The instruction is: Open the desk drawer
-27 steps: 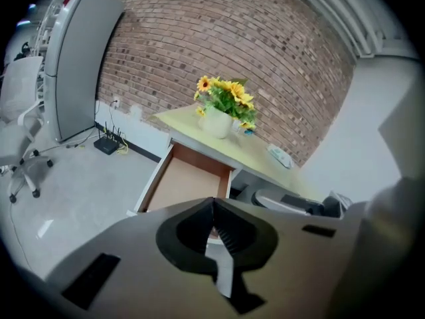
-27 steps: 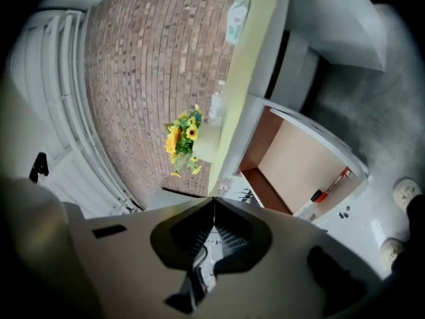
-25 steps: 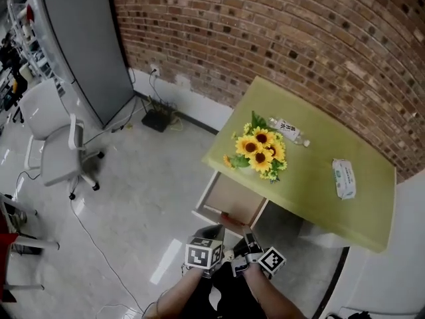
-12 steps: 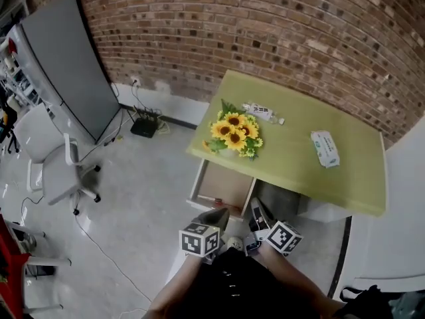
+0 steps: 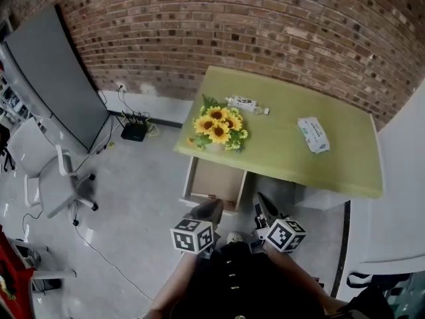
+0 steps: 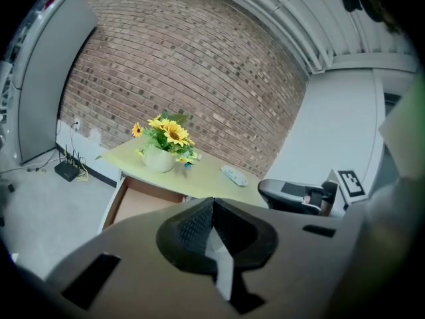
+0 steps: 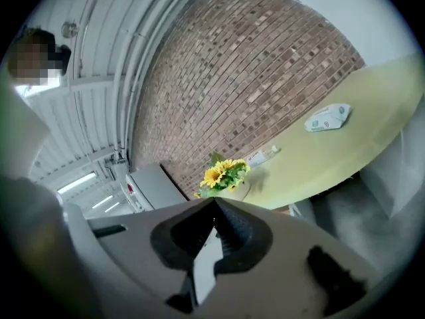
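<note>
Now; drawer juts past desk edge; left gripper, right gripper clear of it; jaws together, empty.

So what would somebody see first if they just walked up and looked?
Probably the bright yellow sunflowers, standing at the left end of the green desk in front of the brick wall. Just below them the drawer is pulled open. Nearest the camera, the left gripper and right gripper have their jaws together, holding nothing.
</note>
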